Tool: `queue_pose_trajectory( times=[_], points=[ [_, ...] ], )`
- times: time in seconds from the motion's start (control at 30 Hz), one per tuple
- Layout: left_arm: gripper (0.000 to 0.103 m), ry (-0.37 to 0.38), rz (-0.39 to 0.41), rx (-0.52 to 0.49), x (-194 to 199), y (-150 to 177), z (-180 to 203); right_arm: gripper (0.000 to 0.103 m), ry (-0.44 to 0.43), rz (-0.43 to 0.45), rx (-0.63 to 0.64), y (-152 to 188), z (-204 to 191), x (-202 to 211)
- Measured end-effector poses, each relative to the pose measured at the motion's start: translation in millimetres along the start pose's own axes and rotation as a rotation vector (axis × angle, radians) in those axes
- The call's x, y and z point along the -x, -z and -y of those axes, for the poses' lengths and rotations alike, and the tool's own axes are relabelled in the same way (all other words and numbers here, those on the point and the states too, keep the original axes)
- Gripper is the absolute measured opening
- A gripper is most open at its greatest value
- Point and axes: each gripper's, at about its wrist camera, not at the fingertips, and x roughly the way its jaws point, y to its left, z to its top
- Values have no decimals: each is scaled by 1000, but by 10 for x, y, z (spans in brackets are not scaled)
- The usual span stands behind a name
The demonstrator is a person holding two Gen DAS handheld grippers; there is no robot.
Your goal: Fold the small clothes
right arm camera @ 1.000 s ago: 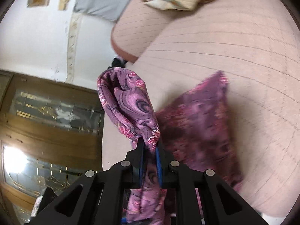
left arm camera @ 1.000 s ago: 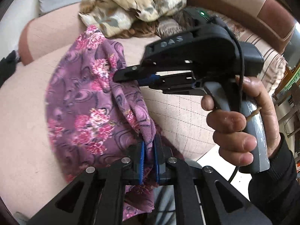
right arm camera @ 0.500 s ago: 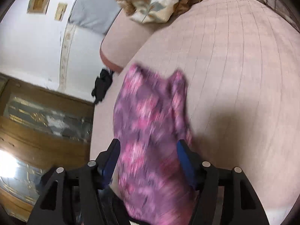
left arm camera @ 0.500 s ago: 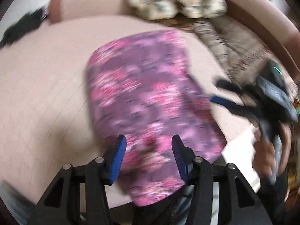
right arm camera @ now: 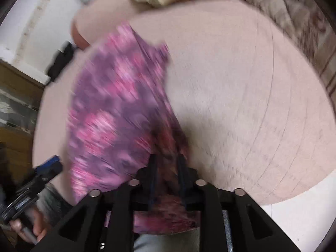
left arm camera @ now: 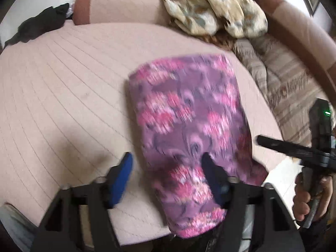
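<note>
Right hand-held gripper (right arm camera: 166,163) now narrowed around purple floral cloth (left arm camera: 189,113); left hand-held gripper (left arm camera: 168,168) spread apart.

No readable text, label, brand or number is showing in either view; both are smeared by motion blur. The only sign-like mark is a small green indicator light (left arm camera: 327,112) that is glowing on the dark body of the right gripper (left arm camera: 294,148), seen from the left wrist view, and it is carrying no lettering.
</note>
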Motion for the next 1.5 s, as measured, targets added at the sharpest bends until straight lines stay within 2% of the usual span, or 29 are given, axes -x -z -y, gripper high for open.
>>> queue_pose_trajectory(
  times=[0.07,0.1,0.2,0.3,0.37,0.4,0.43,0.47,0.5,0.57,0.7,0.73,0.77,0.8,0.87,0.9,0.93,0.97,1.0,1.03,1.07,1.1,1.2,1.3,1.4,1.5],
  points=[
    [78,19,10,52,-29,-144,-149,89,-76,64,12,-150,-90,190],
    [78,35,3,81,-78,-221,-213,90,-106,86,20,-234,-119,229],
    [79,118,-18,175,-365,-469,-366,90,-195,83,7,-571,-164,127],
    [79,180,-46,288,-698,-655,-571,90,-263,54,-61,-928,-85,-200],
    [79,163,-57,325,-857,-745,-681,90,-278,28,-120,-1146,25,-467],
    [79,147,-58,320,-940,-794,-685,90,-259,12,-141,-1249,81,-623],
    [79,158,-61,312,-1000,-835,-682,89,-241,5,-150,-1303,123,-710],
    [79,175,-64,314,-1045,-860,-693,81,-222,-8,-157,-1355,168,-825],
    [79,190,-69,331,-1094,-873,-726,62,-215,-25,-159,-1378,204,-912],
    [79,221,-77,374,-1202,-871,-805,42,-169,-52,-169,-1400,281,-1075],
    [79,268,-80,426,-1319,-871,-866,42,-192,-69,-177,-1359,391,-1285],
    [72,279,-82,412,-1303,-885,-837,44,-203,-66,-181,-1370,383,-1254],
    [60,306,-90,407,-1311,-904,-808,53,-220,-66,-194,-1369,376,-1194],
    [60,304,-99,415,-1319,-929,-792,67,-234,-58,-196,-1348,390,-1150],
    [56,303,-107,425,-1317,-943,-787,82,-293,-34,-220,-1268,418,-1063],
    [53,301,-105,424,-1319,-950,-782,83,-318,-44,-235,-1233,423,-1073],
    [44,299,-108,425,-1312,-942,-784,82,-338,-75,-239,-1191,414,-1136],
    [33,307,-113,420,-1294,-942,-776,81,-333,-104,-220,-1165,389,-1206],
    [31,322,-113,398,-1226,-958,-761,72,-302,-104,-196,-1156,354,-1234],
    [29,344,-96,379,-1104,-971,-752,62,-270,-106,-185,-1163,298,-1246],
    [28,365,-80,373,-996,-961,-763,35,-273,-122,-196,-1172,271,-1249],
    [28,381,-59,374,-826,-963,-789,29,-322,-150,-232,-1183,216,-1254],
    [28,389,3,376,-264,-989,-979,25,-391,-126,-172,-1217,-155,-1078],
    [28,339,76,363,224,-1152,-1296,25,-461,-106,-84,-1283,-696,-923],
    [28,249,98,332,368,-1437,-1561,24,-481,-114,-28,-1380,-1223,-1051],
    [29,193,73,331,172,-1682,-1903,25,-478,-127,-28,-1529,-1584,-1389]
  ],
)
